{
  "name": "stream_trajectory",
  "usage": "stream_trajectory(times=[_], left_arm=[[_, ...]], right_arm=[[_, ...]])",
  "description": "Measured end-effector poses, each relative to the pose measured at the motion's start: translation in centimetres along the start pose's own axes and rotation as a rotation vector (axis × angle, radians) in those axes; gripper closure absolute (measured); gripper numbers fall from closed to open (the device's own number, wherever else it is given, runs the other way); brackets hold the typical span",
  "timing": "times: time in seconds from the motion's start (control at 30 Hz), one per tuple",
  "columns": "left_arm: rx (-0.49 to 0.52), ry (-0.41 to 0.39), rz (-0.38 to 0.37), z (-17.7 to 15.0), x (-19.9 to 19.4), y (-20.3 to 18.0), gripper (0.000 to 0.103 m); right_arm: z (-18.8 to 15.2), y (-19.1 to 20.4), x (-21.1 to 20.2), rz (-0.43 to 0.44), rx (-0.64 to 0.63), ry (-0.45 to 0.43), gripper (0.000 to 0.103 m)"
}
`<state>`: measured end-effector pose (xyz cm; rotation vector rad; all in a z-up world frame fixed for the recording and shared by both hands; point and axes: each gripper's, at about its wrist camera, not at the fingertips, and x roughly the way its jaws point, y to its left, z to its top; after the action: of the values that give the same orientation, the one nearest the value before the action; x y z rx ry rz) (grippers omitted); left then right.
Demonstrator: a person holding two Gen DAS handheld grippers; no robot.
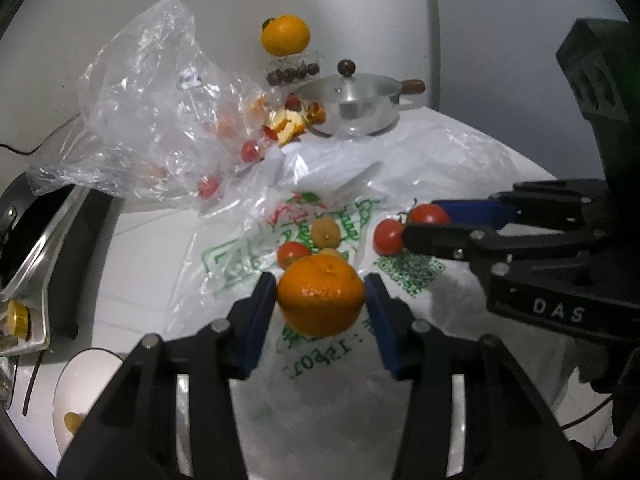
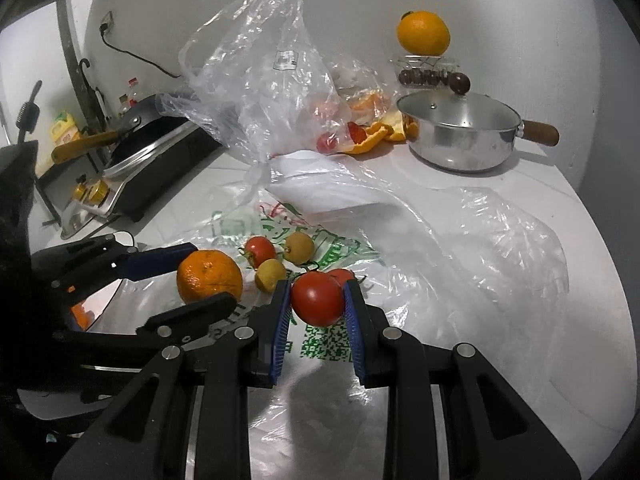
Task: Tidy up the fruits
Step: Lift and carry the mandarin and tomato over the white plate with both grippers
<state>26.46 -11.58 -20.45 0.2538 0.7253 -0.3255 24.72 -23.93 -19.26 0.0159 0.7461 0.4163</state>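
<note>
My left gripper (image 1: 320, 294) is shut on an orange mandarin (image 1: 320, 296), with both blue pads pressed to its sides just above a printed plastic bag (image 1: 240, 256). The right wrist view shows that mandarin (image 2: 210, 276) to the left, in the left gripper (image 2: 210, 276). My right gripper (image 2: 316, 300) is shut on a red tomato (image 2: 316, 298), and a second tomato (image 2: 340, 274) lies right behind it. On the bag rest another tomato (image 2: 260, 250) and two small yellow fruits (image 2: 299, 246). In the left wrist view the right gripper (image 1: 420, 224) comes in from the right.
At the back stand a lidded steel pot (image 2: 460, 136) and an orange (image 2: 423, 32) on a clear box. A crumpled clear bag (image 2: 260, 80) holds tomatoes beside orange peel. A pan on a stove (image 2: 152, 136) is at the left. A white bowl (image 1: 80, 384) sits low left.
</note>
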Motion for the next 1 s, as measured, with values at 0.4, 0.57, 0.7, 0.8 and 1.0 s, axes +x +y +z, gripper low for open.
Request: stream_trajectory(times=[0.4,0.57,0.7,0.8,1.0], left_arm=[[-0.039,-0.058,0.01,-1.1,-3.8,1.7,0.056],[-0.052,-0.083,0.024,-1.8,-5.6,2.7,0.056],[-0.048,-0.096,0.053,-2.8,-6.7,3.3,0.056],[-0.069,-0.1,0.058,-3.5,-7.5,4.1,0.056],[-0.101,-0.105,0.064,-5.0,-8.8,5.8,0.056]], right_arm=[[0.2,2.7,-1.4,0.01,-0.041,-0.014,0.075],[0.5,4.6,-2.0,0.016,-0.068,-0.025,0.075],[0.8,6.0,-2.3,0.034,-0.088,-0.026,0.075],[1.1,7.2,-2.5,0.034,-0.114,-0.027,0.074],[1.2,9.4,-2.6,0.039,-0.15,-0.027,0.075]])
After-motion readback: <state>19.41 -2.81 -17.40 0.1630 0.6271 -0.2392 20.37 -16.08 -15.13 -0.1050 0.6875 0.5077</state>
